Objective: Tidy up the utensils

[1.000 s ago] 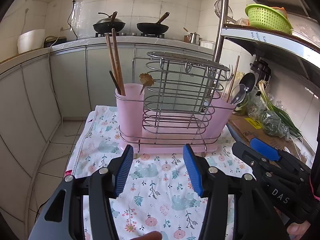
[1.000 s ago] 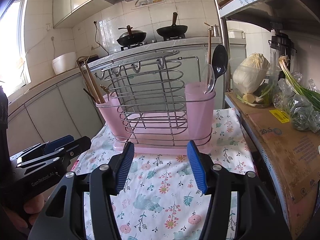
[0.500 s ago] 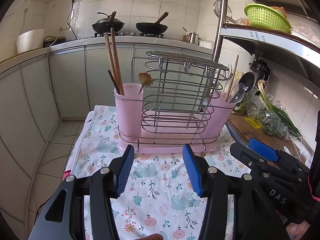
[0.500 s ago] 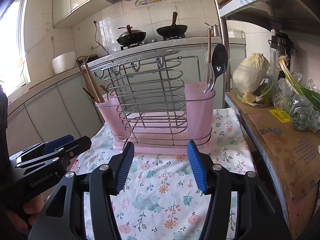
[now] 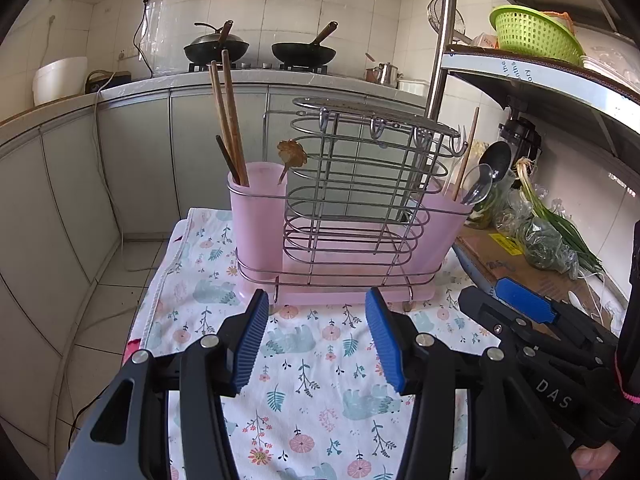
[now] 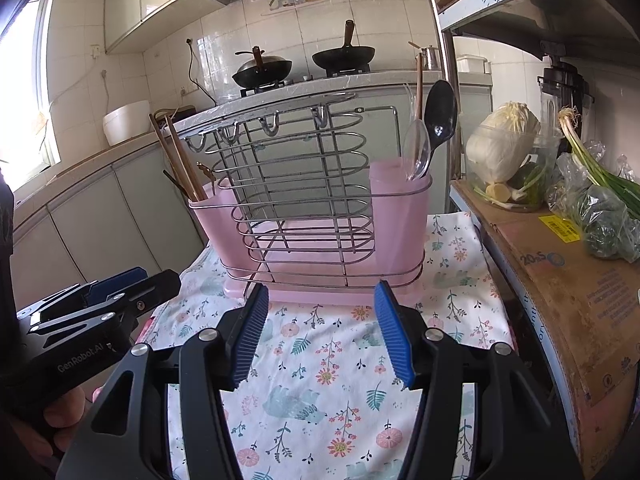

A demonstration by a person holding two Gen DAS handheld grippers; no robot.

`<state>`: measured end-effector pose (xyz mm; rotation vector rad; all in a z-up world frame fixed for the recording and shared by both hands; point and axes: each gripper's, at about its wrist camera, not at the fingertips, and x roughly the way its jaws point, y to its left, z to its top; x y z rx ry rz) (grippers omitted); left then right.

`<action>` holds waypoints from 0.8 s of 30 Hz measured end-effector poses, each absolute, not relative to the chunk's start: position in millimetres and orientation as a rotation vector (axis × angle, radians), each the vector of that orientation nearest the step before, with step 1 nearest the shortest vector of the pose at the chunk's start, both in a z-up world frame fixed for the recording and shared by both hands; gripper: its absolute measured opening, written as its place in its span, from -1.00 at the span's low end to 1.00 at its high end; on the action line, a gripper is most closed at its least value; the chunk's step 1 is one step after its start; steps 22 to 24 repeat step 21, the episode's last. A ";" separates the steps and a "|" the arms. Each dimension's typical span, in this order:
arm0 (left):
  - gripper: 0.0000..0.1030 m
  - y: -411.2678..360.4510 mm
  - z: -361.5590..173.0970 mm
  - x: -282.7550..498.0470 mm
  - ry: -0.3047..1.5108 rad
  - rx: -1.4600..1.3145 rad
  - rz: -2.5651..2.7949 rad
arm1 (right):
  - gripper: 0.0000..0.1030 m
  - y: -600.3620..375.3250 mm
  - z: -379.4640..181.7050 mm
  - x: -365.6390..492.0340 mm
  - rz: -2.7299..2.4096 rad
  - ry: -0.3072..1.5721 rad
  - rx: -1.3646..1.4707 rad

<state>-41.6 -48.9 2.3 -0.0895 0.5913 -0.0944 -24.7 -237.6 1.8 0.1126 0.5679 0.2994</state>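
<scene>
The left gripper [image 5: 316, 340] hovers over the floral cloth [image 5: 320, 400] with its blue-padded jaws apart and nothing between them. The right gripper [image 6: 322, 334] hangs beside it the same way, jaws spread wide and empty.

Straight ahead of both sets of jaws, just past the fingertips, stands the pink utensil holder [image 5: 340, 240] in its wire rack [image 5: 360, 168], resting on the cloth. In the left wrist view its left-hand cup holds brown chopsticks [image 5: 228, 116], a darker stick and a small utensil with a leaf-like brown top [image 5: 292, 154]. The cup at the far right of the jaws holds a clear spoon [image 5: 478, 188], a black spoon [image 5: 496, 162] and one thin wooden stick; a fork may stand behind them, but the wires blur it. The rack's hooks and horizontal loops rise between the two cups, directly in line with the jaws.

To the right of the jaws, a cardboard box [image 6: 580, 288] sits against the cloth's edge, bearing bagged green onions [image 6: 592, 184] and a clear tub with a cabbage [image 6: 504, 140]. A steel pole [image 5: 440, 40] rises behind the holder's right end, carrying a shelf with a green basket [image 5: 532, 36]. Well beyond, two woks [image 5: 260, 50] sit on the stove.
</scene>
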 end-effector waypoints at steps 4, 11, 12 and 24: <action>-0.03 -48.6 -1.5 -39.3 0.598 -0.090 -0.096 | 0.08 -237.4 0.8 -24.0 0.298 0.570 0.112; -0.03 -47.8 -5.2 -37.8 0.602 -0.091 -0.095 | 0.08 -237.4 -2.2 -21.2 0.294 0.579 0.111; -0.03 -47.7 -5.2 -37.8 0.602 -0.090 -0.095 | 0.08 -237.5 -2.5 -20.8 0.295 0.580 0.111; -0.03 -46.9 -9.2 -34.2 0.616 -0.092 -0.096 | 0.08 -237.3 -5.7 -18.3 0.293 0.590 0.111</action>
